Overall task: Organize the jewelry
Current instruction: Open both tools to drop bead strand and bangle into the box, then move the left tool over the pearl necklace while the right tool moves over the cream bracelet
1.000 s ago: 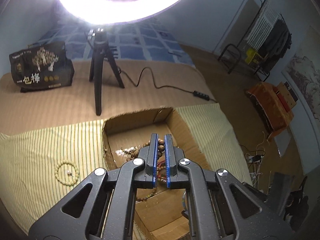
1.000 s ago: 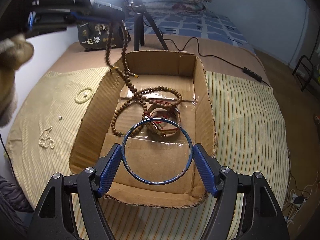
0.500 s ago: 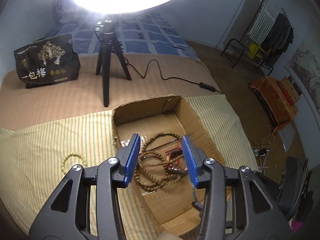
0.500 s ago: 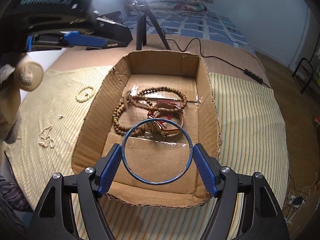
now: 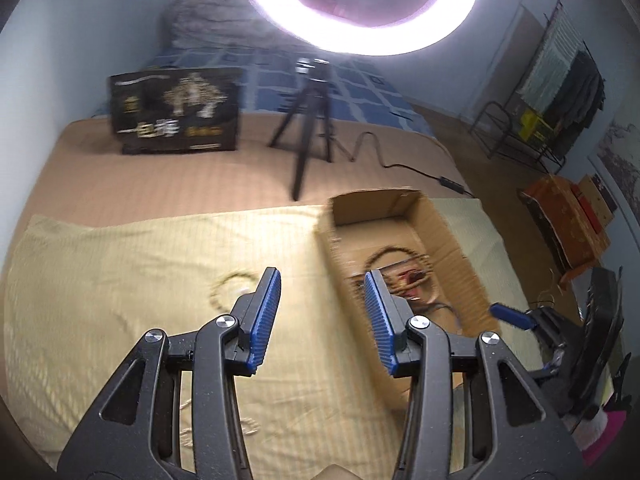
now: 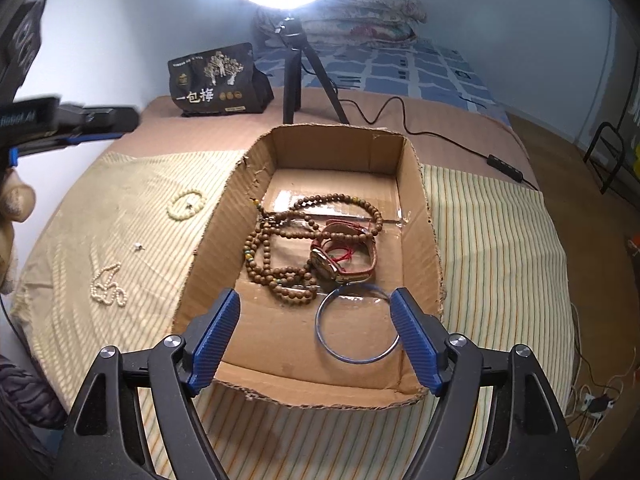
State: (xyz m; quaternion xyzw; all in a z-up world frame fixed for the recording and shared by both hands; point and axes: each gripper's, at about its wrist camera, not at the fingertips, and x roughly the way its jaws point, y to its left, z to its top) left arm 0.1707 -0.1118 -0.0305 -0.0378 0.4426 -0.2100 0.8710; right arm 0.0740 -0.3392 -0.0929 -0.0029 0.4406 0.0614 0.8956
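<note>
My right gripper (image 6: 315,298) hangs over the near end of the cardboard box (image 6: 224,216). Its jaws are opening, and the pads touch nothing. A thin blue bangle (image 6: 357,361) lies flat on the box floor below, close to the right finger. Beyond it rest a brown bead necklace (image 6: 276,240) and a watch with red cord (image 6: 340,256). My left gripper (image 5: 321,276) is open and empty above the striped cloth, just left of the box (image 5: 452,232). In this blurred view a cream bead bracelet (image 5: 234,288) lies ahead of its left finger.
On the cloth left of the box lie the cream bracelet (image 6: 186,205), a tiny earring (image 6: 138,245) and a pearl string (image 6: 107,290). Behind the box stand a ring-light tripod (image 6: 292,80), its cable (image 6: 404,120) and a black bag (image 6: 216,80). The bed edge drops off at right.
The left gripper let the brown necklace drop into the box, opened, and swung left over the cloth. The right jaws widened and the blue bangle fell onto the box floor.
</note>
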